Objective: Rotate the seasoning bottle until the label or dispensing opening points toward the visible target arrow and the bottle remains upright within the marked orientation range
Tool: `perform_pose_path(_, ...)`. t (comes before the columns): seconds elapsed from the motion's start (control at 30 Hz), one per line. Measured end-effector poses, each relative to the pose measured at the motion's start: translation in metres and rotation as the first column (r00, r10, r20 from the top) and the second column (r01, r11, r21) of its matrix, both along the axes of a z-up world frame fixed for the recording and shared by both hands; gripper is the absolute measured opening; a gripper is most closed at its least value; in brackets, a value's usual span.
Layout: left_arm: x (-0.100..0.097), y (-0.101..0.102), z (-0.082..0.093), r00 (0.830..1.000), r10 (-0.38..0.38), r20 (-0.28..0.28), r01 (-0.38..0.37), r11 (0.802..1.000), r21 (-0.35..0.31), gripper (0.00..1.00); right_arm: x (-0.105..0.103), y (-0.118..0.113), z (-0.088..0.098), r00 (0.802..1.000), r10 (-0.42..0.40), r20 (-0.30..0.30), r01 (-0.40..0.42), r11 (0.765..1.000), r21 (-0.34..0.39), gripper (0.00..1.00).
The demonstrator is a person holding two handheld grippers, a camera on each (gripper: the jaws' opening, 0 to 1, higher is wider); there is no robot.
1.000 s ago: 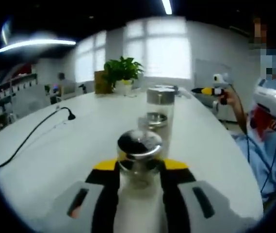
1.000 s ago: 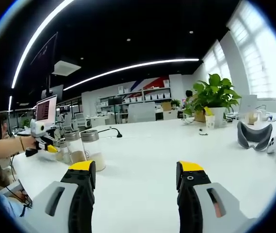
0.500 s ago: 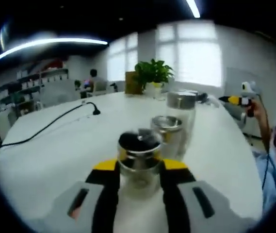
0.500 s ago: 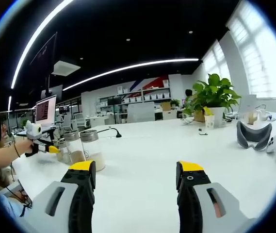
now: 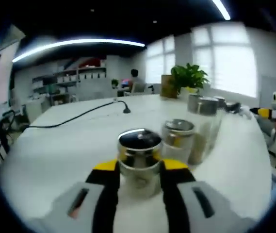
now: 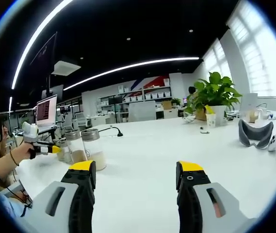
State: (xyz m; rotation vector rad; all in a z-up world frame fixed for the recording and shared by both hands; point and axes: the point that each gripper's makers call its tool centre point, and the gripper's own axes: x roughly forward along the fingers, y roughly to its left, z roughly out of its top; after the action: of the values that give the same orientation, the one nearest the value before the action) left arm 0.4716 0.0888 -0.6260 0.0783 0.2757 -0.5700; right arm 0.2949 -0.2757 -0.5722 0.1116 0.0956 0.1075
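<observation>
On white office table (image 6: 142, 160): left gripper (image 5: 138, 170) pinching seasoning bottle (image 5: 138, 155), swung leftward since; right gripper (image 6: 137, 177) spread

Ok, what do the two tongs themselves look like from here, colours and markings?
Both match. The left tongs have two black jaws capped in yellow at the tips, each rising from a broad grey housing with a dark slot; an orange-red spot shows in the left slot. The right tongs have the same build, with the orange-red spot in the right slot and a small round fastener below the right yellow tip.
</observation>
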Motion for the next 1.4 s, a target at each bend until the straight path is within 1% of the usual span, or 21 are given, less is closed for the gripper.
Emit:
perform_pose_path(0.03, 0.000, -0.001, 0.000, 1.000, 0.017, 0.004, -0.017, 1.000, 0.002, 0.34, 0.000, 0.001, 0.000, 1.000, 0.003, -0.001, -0.003, 1.000, 0.000, 0.69)
perform_pose_path(0.07, 0.001, -0.002, -0.001, 1.000, 0.020, 0.017, -0.020, 1.000, 0.022, 0.34, 0.000, 0.002, 0.000, 1.000, 0.005, 0.000, -0.005, 1.000, 0.000, 0.69)
perform_pose_path(0.1, 0.000, -0.002, -0.002, 0.999, 0.027, 0.017, -0.028, 0.999, 0.035, 0.34, 0.000, 0.003, 0.001, 1.000, 0.008, 0.001, -0.008, 1.000, 0.000, 0.69)
perform_pose_path(0.17, 0.001, 0.000, -0.002, 0.997, 0.072, 0.022, -0.073, 0.997, 0.037, 0.34, 0.000, 0.003, 0.002, 1.000, 0.010, 0.004, -0.010, 1.000, -0.002, 0.68)
perform_pose_path(0.3, 0.001, 0.001, -0.003, 0.989, 0.141, 0.034, -0.142, 0.990, 0.019, 0.34, -0.001, 0.002, 0.001, 1.000, 0.004, 0.004, -0.004, 1.000, -0.002, 0.68)
perform_pose_path(0.5, 0.001, 0.001, -0.003, 0.978, 0.206, 0.043, -0.206, 0.979, 0.005, 0.34, -0.001, 0.001, 0.002, 1.000, 0.004, 0.005, -0.004, 1.000, -0.002, 0.68)
perform_pose_path(0.6, 0.001, 0.002, -0.003, 0.968, 0.248, 0.044, -0.248, 0.969, 0.004, 0.34, -0.001, 0.001, 0.002, 1.000, 0.003, 0.004, -0.003, 1.000, -0.001, 0.68)
perform_pose_path(0.7, 0.001, 0.002, -0.003, 0.960, 0.275, 0.052, -0.275, 0.961, 0.000, 0.34, 0.000, 0.002, 0.001, 1.000, 0.008, 0.002, -0.008, 1.000, 0.001, 0.68)
perform_pose_path(0.77, 0.000, 0.003, -0.002, 0.958, 0.280, 0.057, -0.281, 0.960, -0.001, 0.34, 0.000, 0.002, 0.001, 1.000, 0.010, 0.002, -0.010, 1.000, 0.001, 0.68)
perform_pose_path(0.97, -0.002, 0.004, -0.001, 0.961, 0.269, 0.059, -0.270, 0.963, 0.010, 0.35, -0.001, -0.001, 0.001, 1.000, 0.000, 0.002, 0.000, 1.000, 0.001, 0.68)
perform_pose_path(1.07, -0.001, 0.005, 0.001, 0.960, 0.268, 0.084, -0.271, 0.962, 0.027, 0.37, 0.000, 0.001, 0.000, 1.000, 0.008, 0.000, -0.008, 1.000, 0.003, 0.68)
perform_pose_path(1.27, -0.006, 0.007, 0.008, 0.960, 0.259, 0.107, -0.264, 0.964, 0.039, 0.39, 0.000, 0.001, -0.001, 1.000, 0.008, -0.003, -0.008, 1.000, 0.004, 0.68)
perform_pose_path(1.4, -0.014, 0.010, 0.011, 0.964, 0.249, 0.094, -0.254, 0.966, 0.045, 0.41, 0.000, 0.002, 0.000, 1.000, 0.011, 0.000, -0.011, 1.000, 0.004, 0.68)
